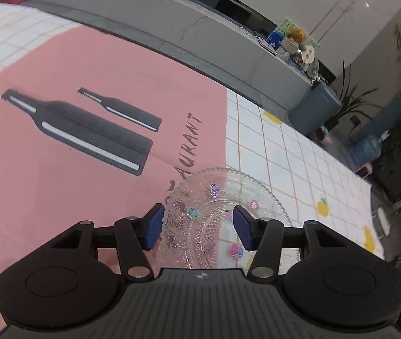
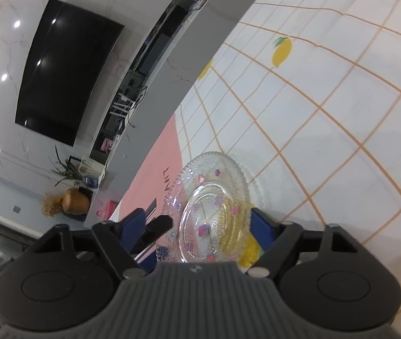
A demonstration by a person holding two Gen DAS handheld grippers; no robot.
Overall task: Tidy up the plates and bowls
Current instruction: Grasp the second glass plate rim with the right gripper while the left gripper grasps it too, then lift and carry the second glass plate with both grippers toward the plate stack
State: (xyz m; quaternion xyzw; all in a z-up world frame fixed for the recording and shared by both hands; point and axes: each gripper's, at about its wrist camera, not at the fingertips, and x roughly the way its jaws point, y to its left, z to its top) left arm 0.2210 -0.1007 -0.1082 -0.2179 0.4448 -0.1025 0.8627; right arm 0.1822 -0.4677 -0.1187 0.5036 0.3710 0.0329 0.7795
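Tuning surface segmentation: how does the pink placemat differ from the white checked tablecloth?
The pink placemat is plain-coloured; white checked tablecloth carries an orange grid. Placemat prints are black bottles and lettering; tablecloth prints are yellow lemons. Shared: both lie flat, and the clear patterned glass plate straddles their border.

Clear beaded glass plate [image 1: 228, 197] with coloured flower dots, flat across pink-and-white cloth seam.

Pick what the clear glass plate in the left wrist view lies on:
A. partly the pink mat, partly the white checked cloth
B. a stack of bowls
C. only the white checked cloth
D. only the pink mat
A: the plate straddles the edge where the pink mat meets the checked cloth, with pink showing through its left side and white squares through its right.
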